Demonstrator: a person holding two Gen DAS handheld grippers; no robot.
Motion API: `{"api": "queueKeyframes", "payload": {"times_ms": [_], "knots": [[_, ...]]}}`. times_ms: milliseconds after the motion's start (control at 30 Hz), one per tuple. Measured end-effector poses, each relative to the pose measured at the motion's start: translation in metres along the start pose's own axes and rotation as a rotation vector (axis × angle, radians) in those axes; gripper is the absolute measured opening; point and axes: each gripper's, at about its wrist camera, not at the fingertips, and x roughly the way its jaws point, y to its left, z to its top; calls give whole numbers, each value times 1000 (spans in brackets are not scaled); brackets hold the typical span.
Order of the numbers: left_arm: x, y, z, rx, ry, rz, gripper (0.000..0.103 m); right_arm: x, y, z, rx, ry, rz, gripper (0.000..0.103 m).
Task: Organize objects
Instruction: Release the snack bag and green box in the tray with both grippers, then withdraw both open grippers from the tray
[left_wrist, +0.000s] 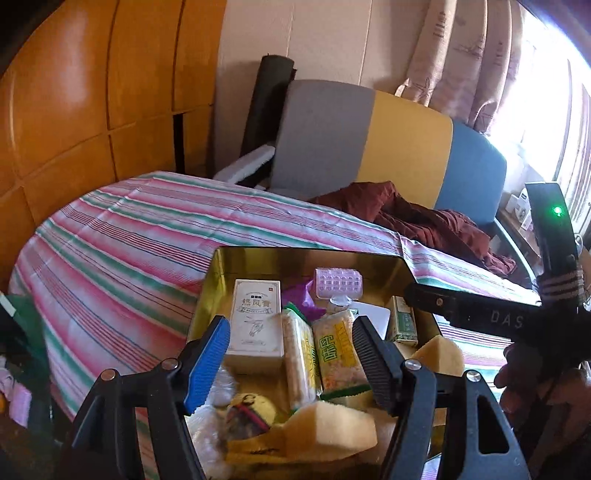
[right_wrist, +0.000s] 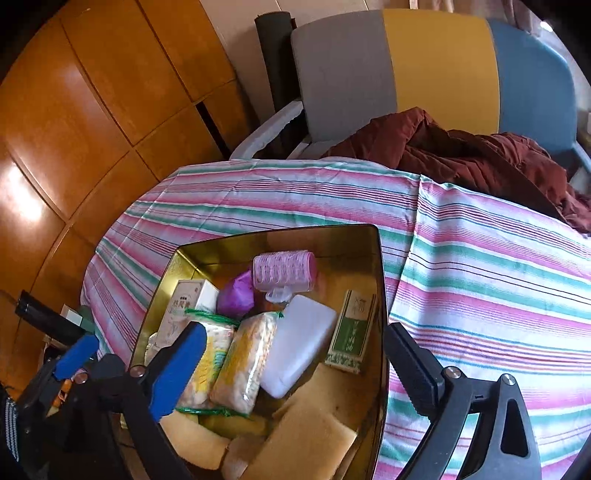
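Note:
An open gold tin (left_wrist: 306, 254) (right_wrist: 280, 236) sits on the striped cloth. It holds a white carton (left_wrist: 255, 317) (right_wrist: 184, 306), a pink hair roller (left_wrist: 338, 282) (right_wrist: 284, 271), a purple bag (right_wrist: 236, 297), two snack packs (left_wrist: 332, 354) (right_wrist: 243, 362), a white block (right_wrist: 297, 343), a green box (left_wrist: 404, 323) (right_wrist: 351, 336), yellow sponges (left_wrist: 328, 428) (right_wrist: 314, 439) and a yellow plush (left_wrist: 251, 410). My left gripper (left_wrist: 291, 363) hangs open above the snack packs, gripping nothing. My right gripper (right_wrist: 295, 365) is open wide over the tin's near end, one finger outside the right wall.
The striped cloth (right_wrist: 480, 266) spreads to the right and beyond the tin. A dark red garment (right_wrist: 461, 155) lies against a grey, yellow and blue chair back (right_wrist: 436, 70). Wooden panels (right_wrist: 92, 110) fill the left. A finger of the right gripper (left_wrist: 443, 304) crosses the tin's right corner.

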Motion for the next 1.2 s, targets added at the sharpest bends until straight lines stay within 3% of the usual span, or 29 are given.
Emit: {"api": "queueKeyframes", "payload": {"times_ms": [400, 600, 900, 1200], "knots": [[-35, 1, -15, 2, -49, 81, 70, -42, 26, -38, -103, -104, -96, 102], [-56, 4, -26, -38, -77, 82, 76, -67, 29, -74, -126, -172, -191, 103], [-69, 1, -40, -41, -73, 184, 80, -67, 22, -111, -107, -128, -198, 103], [-70, 7, -45, -70, -65, 163, 80, -67, 30, -118, -133, -121, -197, 103]]}}
